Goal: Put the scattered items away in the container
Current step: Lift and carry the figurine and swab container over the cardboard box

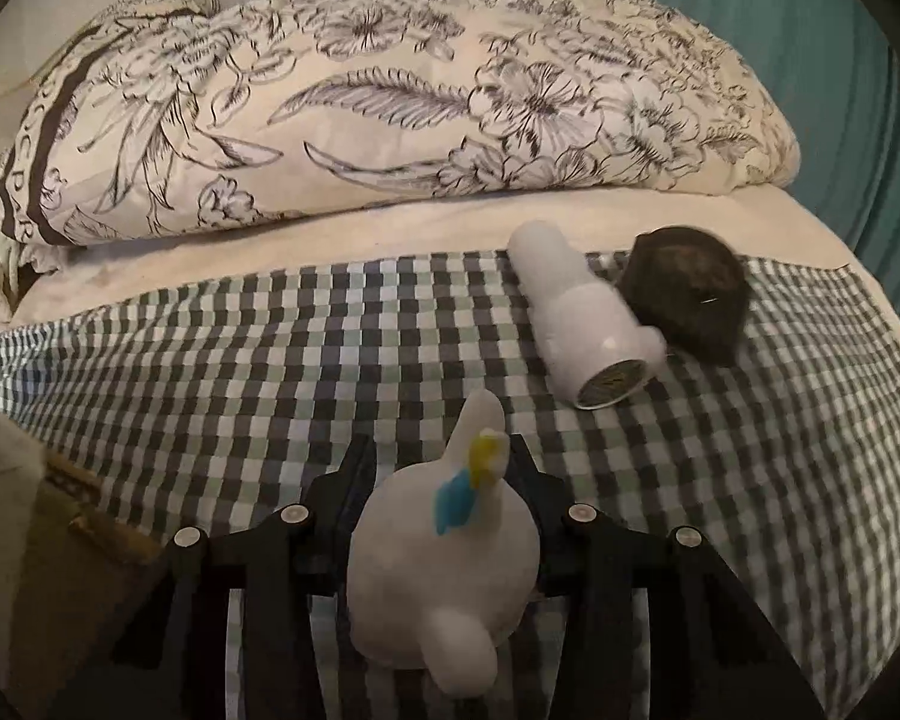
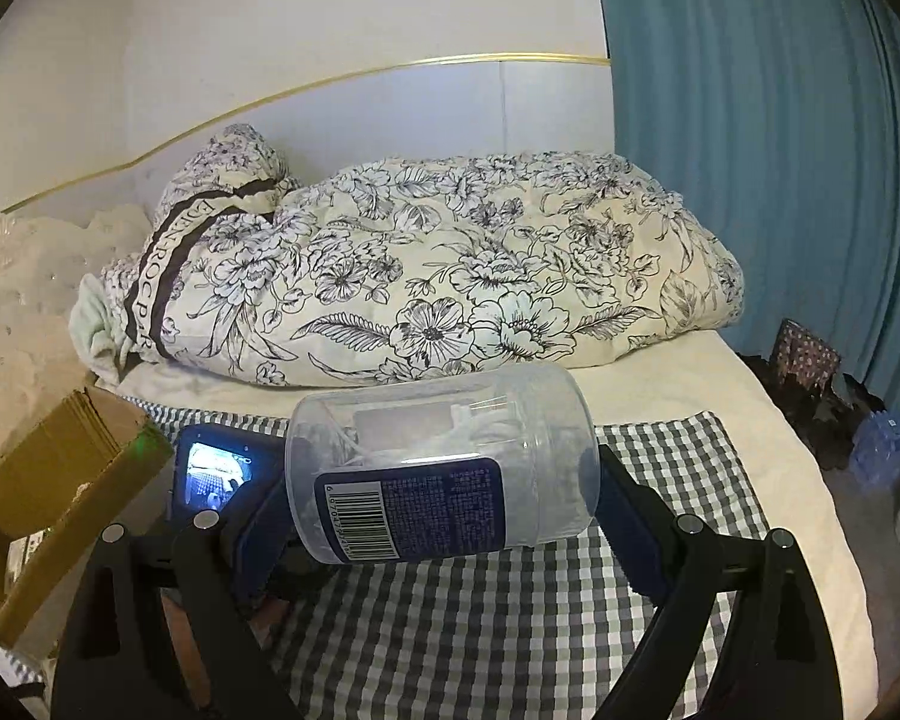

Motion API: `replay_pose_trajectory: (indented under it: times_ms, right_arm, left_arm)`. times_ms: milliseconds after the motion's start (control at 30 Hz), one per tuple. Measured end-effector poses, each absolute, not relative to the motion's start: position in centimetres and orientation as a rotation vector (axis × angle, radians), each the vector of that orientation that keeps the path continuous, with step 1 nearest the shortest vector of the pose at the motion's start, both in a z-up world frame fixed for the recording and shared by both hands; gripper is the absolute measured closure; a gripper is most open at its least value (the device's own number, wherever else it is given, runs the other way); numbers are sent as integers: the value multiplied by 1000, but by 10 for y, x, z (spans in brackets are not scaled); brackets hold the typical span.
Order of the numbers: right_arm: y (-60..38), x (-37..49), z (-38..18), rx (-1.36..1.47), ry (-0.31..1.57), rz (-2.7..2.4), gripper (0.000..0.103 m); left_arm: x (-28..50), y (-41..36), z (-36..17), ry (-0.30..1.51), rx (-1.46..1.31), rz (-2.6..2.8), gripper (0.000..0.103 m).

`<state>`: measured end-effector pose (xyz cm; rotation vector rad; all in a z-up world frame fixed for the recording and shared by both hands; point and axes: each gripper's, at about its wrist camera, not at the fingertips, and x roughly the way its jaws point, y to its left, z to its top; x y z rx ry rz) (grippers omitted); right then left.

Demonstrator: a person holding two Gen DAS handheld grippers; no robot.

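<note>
My left gripper (image 1: 441, 453) is shut on a white soft toy (image 1: 444, 564) with yellow and blue marks, its black fingers (image 1: 354, 480) pressing on both sides. Beyond it on the checked cloth (image 1: 240, 372) lie a white bottle-shaped item (image 1: 582, 318) on its side and a dark round object (image 1: 687, 294) touching it. My right gripper (image 2: 444, 483) is shut on a clear plastic jar (image 2: 450, 450) with a blue label, held sideways above the cloth between blue pads (image 2: 627, 516). An open cardboard box (image 2: 60, 480) stands at the left; the left gripper's small screen (image 2: 222, 471) shows beside it.
A rolled floral quilt (image 2: 420, 276) lies along the back of the bed against the wall. A teal curtain (image 2: 780, 150) hangs on the right, with dark clutter and a blue item (image 2: 882, 450) on the floor below. The box edge (image 1: 84, 510) shows lower left.
</note>
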<state>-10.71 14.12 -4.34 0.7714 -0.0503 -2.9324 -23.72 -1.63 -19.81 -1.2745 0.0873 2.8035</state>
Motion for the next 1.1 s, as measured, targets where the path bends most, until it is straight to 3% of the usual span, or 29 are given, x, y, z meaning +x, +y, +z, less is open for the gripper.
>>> replay_pose_trajectory:
  times_ms: [700,1100]
  right_arm:
    - [123,-23,30,546,-77,-2966,13]
    - [79,15,56,451,-51,-2938,13]
  left_arm:
    - [-124,-41,-57,100,-938,2988,60]
    - [-63,-84,-3,71,-802,3079,60]
